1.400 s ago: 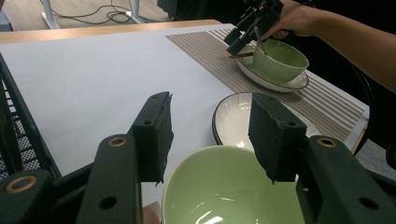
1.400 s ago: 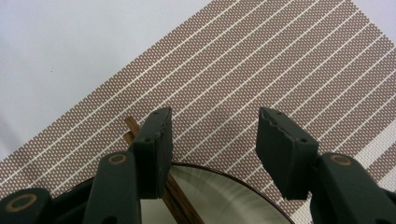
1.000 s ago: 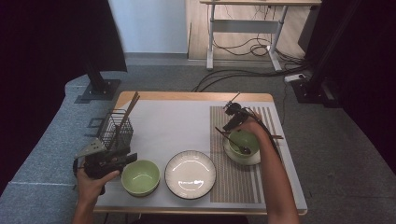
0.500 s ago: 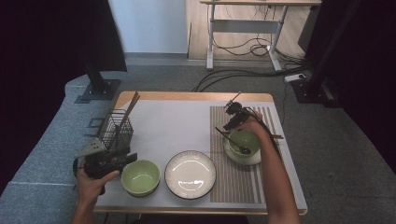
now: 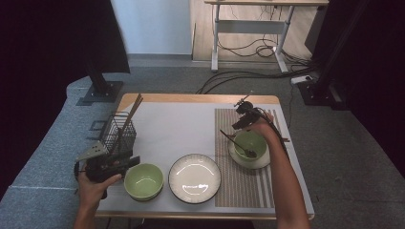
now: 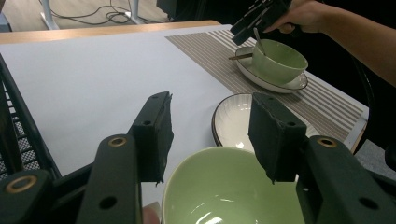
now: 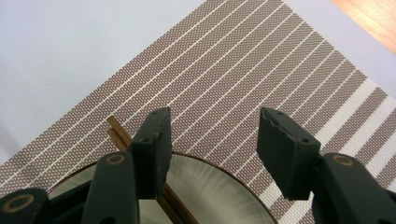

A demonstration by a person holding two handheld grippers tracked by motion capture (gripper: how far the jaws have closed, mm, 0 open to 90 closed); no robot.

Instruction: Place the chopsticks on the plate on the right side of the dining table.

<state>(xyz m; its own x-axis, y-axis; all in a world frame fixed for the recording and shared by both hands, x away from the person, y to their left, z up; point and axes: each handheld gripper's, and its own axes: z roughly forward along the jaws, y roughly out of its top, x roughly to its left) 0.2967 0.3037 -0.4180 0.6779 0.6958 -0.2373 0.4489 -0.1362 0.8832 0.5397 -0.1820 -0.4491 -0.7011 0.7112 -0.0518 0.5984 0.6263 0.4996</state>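
My left gripper [image 5: 128, 162] [image 6: 210, 128] stands open at the table's front left, jaws level and just above the near rim of an empty green bowl [image 5: 143, 181] [image 6: 233, 200], not touching it. Over the back of the striped placemat [image 5: 241, 183] [image 7: 261, 70] my right gripper [image 5: 242, 119] [image 7: 212, 140] is also open, with nothing between its jaws. It hovers just behind a second green bowl [image 5: 252, 144] [image 6: 280, 60] that stands on a white saucer [image 5: 248, 162] [image 7: 219, 191]. A dark spoon [image 5: 235, 143] leans in that bowl. Brown chopsticks [image 7: 122, 136] lie at the saucer's rim.
A white plate with a dark rim [image 5: 195, 177] [image 6: 233, 121] sits between the two bowls. A black wire basket [image 5: 120, 133] holding long sticks stands at the left, close behind my left hand. A pale mat [image 5: 176, 129] covers the table's middle.
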